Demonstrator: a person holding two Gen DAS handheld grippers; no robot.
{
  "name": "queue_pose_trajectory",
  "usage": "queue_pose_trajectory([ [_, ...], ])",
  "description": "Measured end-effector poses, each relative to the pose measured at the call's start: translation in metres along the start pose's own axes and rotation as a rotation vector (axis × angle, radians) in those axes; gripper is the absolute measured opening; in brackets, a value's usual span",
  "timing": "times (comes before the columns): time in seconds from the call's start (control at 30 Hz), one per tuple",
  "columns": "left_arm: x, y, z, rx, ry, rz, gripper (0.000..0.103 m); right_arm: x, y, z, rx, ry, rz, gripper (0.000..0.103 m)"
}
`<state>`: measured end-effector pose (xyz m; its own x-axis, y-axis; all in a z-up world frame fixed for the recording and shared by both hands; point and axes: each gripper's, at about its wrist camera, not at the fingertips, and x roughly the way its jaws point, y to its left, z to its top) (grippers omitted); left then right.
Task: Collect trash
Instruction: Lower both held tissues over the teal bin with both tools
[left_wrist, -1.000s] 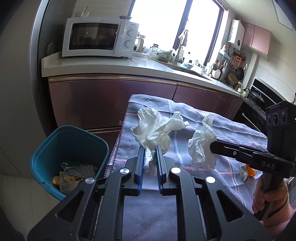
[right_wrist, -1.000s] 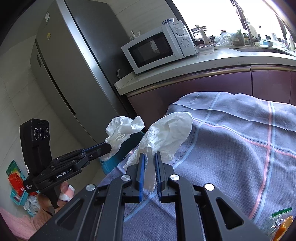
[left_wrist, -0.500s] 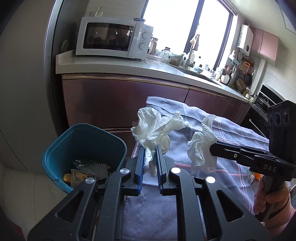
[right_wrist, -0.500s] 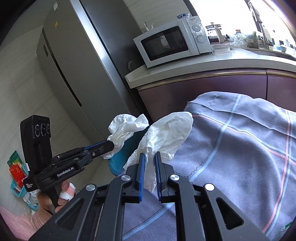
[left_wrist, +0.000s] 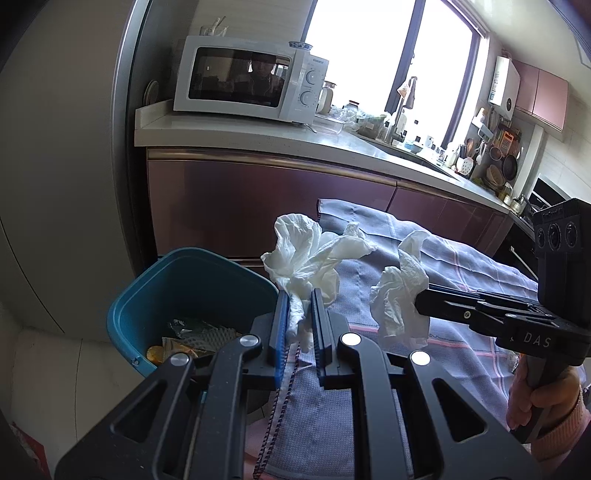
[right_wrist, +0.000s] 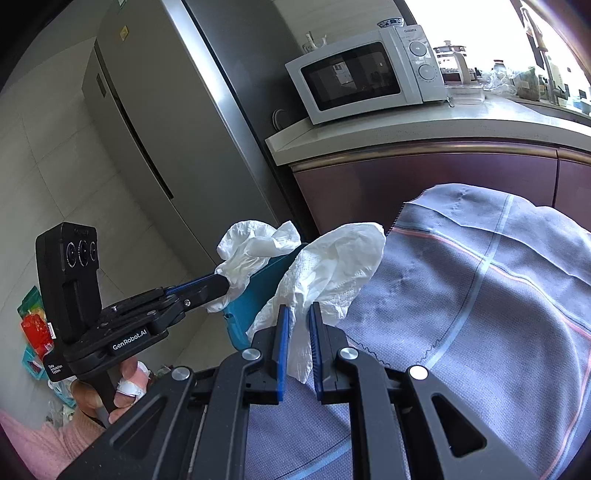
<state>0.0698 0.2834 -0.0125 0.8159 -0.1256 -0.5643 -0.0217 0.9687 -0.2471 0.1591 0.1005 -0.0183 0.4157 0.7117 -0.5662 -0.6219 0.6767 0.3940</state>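
Note:
My left gripper (left_wrist: 299, 297) is shut on a crumpled white tissue (left_wrist: 306, 254), held above the table's left edge, just right of the teal trash bin (left_wrist: 155, 295). My right gripper (right_wrist: 297, 310) is shut on a second crumpled white tissue (right_wrist: 336, 266); in the left wrist view that gripper (left_wrist: 419, 299) and its tissue (left_wrist: 399, 299) hang to the right over the cloth. The right wrist view shows the left gripper (right_wrist: 221, 282) with its tissue (right_wrist: 251, 251) in front of the bin (right_wrist: 258, 295), which is mostly hidden. Wrappers lie inside the bin.
A grey-blue checked cloth (left_wrist: 461, 266) covers the table. Behind it runs a counter with maroon cabinets (left_wrist: 258, 199) and a white microwave (left_wrist: 247, 77). A steel fridge (right_wrist: 155, 129) stands at the left. Coloured packets (right_wrist: 33, 325) lie on the floor.
Both grippers have moved left with their tissues toward the bin, which now sits nearer the middle of the left wrist view. Both grips are unchanged.

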Motion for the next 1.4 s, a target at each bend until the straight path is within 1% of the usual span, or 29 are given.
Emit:
queue_pose_trajectory([
  [0.57, 0.001, 0.029, 0.001, -0.045, 0.0, 0.076, 0.013, 0.037, 0.019, 0.013, -0.048, 0.049, 0.031, 0.01],
  [0.9, 0.003, 0.046, 0.0, -0.072, 0.011, 0.107, 0.013, 0.054, 0.021, 0.017, -0.059, 0.079, 0.042, 0.01],
  [1.4, 0.01, 0.056, 0.003, -0.101, 0.01, 0.136, 0.013, 0.072, 0.027, 0.02, -0.086, 0.118, 0.049, 0.01],
])
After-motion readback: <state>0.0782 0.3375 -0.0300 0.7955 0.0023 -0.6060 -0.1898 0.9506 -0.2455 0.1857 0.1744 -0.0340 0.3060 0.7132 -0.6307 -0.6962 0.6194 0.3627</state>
